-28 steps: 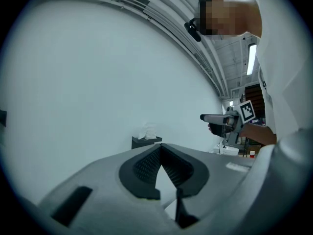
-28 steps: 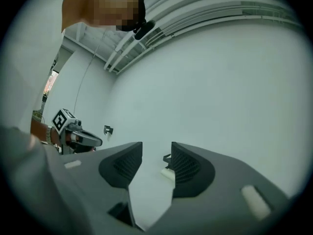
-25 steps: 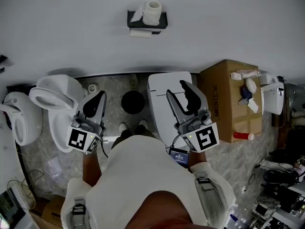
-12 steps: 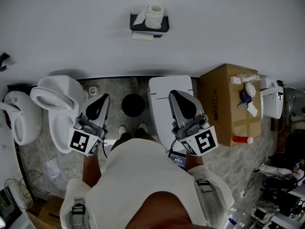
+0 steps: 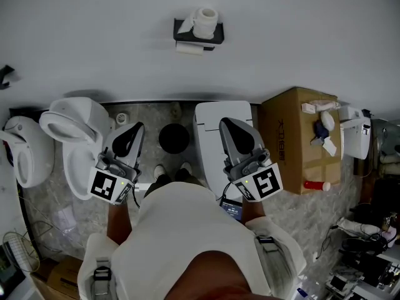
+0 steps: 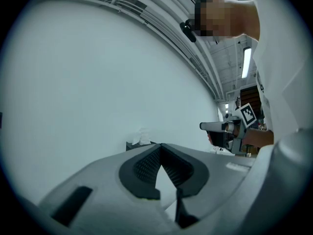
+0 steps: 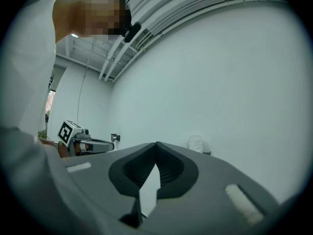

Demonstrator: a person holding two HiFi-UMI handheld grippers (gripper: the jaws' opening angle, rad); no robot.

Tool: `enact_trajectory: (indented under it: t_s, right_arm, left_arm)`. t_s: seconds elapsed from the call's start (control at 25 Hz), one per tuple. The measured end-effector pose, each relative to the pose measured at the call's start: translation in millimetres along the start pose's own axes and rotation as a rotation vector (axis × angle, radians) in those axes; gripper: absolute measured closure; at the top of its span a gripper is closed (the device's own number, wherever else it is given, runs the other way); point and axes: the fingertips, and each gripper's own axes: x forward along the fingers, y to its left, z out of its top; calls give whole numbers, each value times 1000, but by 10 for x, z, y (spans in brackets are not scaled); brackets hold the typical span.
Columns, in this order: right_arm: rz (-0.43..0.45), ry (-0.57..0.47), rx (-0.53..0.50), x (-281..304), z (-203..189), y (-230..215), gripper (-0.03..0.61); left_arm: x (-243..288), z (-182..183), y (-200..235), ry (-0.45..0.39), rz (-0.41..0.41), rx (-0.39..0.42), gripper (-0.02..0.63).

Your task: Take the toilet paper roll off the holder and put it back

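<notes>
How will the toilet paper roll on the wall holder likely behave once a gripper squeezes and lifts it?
The toilet paper roll looks small, so it is probably light. Soft paper likely dents under a squeeze. A loose sheet sticks out at its left above the holder, so it may trail or unwind.

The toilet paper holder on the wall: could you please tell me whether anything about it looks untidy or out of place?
Slightly. The toilet paper roll stands on end atop the black holder, with loose crumpled paper bunched beside it. Nothing looks damaged.
</notes>
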Motion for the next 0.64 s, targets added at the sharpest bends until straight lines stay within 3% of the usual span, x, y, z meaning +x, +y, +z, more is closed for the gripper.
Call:
enact_trajectory:
  t_s: [0.64]
  right_arm:
    - [62,24,-40,28,-50,167,571]
  left_arm:
    - [24,-4,-27,-1,0,2,611]
